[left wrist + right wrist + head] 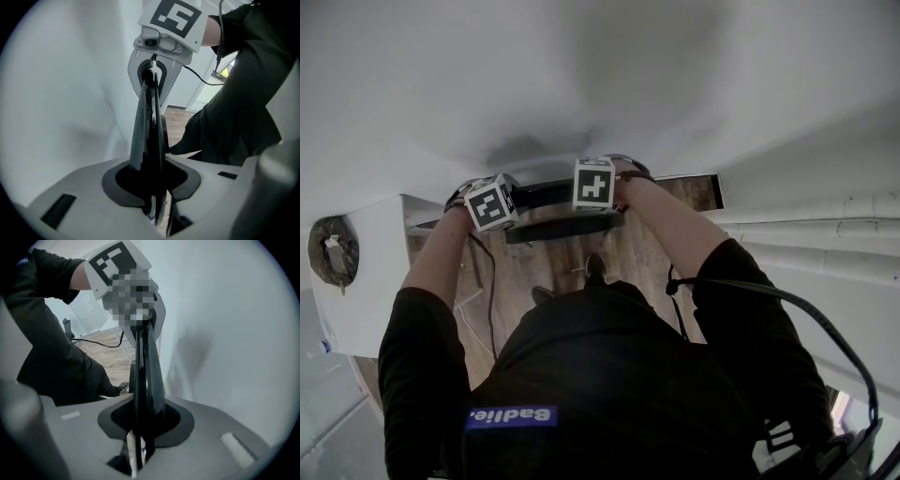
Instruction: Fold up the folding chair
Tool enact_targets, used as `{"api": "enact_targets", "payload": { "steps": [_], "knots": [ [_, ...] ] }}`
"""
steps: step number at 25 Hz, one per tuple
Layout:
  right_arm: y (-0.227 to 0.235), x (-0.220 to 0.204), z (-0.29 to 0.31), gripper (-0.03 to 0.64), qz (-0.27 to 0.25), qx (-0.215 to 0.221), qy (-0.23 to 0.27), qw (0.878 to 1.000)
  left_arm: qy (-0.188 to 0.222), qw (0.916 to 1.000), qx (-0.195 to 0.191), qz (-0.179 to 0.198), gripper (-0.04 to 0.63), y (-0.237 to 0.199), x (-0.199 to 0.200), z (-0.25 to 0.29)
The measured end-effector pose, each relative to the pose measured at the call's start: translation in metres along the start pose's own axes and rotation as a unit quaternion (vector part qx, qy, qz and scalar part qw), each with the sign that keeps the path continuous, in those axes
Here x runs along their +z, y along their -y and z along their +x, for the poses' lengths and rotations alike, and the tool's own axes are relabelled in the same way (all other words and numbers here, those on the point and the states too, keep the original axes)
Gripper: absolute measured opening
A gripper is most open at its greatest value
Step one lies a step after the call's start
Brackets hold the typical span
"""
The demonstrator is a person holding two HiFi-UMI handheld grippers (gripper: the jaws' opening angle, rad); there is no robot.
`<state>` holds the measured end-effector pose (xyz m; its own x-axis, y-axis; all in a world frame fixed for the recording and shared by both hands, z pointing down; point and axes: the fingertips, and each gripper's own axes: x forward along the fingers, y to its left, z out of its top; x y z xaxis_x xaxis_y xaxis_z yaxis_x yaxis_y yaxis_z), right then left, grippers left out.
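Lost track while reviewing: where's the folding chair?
The folding chair is centre of the head view, by the white wall, left gripper and right gripper astride its top edge.

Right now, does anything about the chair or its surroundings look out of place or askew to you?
Nothing stands out: the folded black chair stands flat along the white wall, its top edge between the jaws of the left gripper and right gripper.

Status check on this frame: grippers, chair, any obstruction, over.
The left gripper and right gripper straddle the folding chair at its top edge, jaws slightly apart. Chair looks folded flat, upright. Close behind it: white wall.
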<state>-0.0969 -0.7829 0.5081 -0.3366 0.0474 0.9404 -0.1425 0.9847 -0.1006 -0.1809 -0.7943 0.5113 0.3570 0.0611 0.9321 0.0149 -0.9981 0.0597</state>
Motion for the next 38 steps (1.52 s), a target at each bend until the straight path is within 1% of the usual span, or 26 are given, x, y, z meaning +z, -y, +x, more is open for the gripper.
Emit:
{"api": "enact_targets", "payload": {
  "steps": [3,4,5,7,9,10,13,15,18,22,24,30,38],
  "knots": [
    [0.011,0.001,-0.002,0.119,-0.002,-0.038,0.006,0.999,0.010,0.9996,0.025,-0.014,0.110,-0.012,0.000,-0.005],
    [0.014,0.001,-0.002,0.122,-0.007,-0.051,0.009,0.999,0.014,0.9992,0.034,-0.016,0.120,-0.017,0.001,-0.007],
    [0.017,0.000,-0.003,0.141,-0.011,-0.066,0.011,0.998,0.016,0.9988,0.044,-0.016,0.128,-0.021,0.001,-0.010],
    [0.028,-0.004,-0.006,0.166,-0.017,-0.112,0.015,0.993,0.015,0.9975,0.069,-0.008,0.149,-0.029,0.003,-0.014],
    [0.042,-0.009,-0.011,0.192,-0.021,-0.162,0.022,0.986,0.013,0.9957,0.091,-0.004,0.155,-0.037,0.005,-0.019],
    [0.047,-0.010,-0.012,0.200,-0.024,-0.178,0.025,0.983,0.013,0.9952,0.097,-0.005,0.155,-0.041,0.005,-0.021],
    [0.052,-0.006,-0.014,0.205,-0.030,-0.203,0.030,0.978,0.007,0.9945,0.104,-0.010,0.156,-0.046,0.002,-0.022],
    [0.058,-0.006,-0.016,0.230,-0.034,-0.233,0.031,0.971,0.002,0.9925,0.121,-0.012,0.163,-0.051,0.002,-0.023],
    [0.065,-0.009,-0.018,0.246,-0.038,-0.281,0.035,0.958,-0.003,0.9877,0.155,-0.022,0.173,-0.058,0.005,-0.022],
    [0.075,-0.006,-0.019,0.262,-0.041,-0.332,0.033,0.942,-0.008,0.9795,0.198,-0.038,0.190,-0.069,0.001,-0.024],
    [0.079,-0.004,-0.019,0.268,-0.040,-0.351,0.033,0.935,-0.012,0.9752,0.216,-0.047,0.196,-0.074,-0.001,-0.025],
    [0.095,-0.005,-0.022,0.278,-0.015,-0.387,0.008,0.922,-0.036,0.9609,0.263,-0.078,0.216,-0.091,-0.001,-0.024],
    [0.117,-0.007,-0.021,0.290,0.006,-0.417,-0.011,0.909,-0.057,0.9431,0.307,-0.114,0.233,-0.113,0.003,-0.027]
  ]
}}
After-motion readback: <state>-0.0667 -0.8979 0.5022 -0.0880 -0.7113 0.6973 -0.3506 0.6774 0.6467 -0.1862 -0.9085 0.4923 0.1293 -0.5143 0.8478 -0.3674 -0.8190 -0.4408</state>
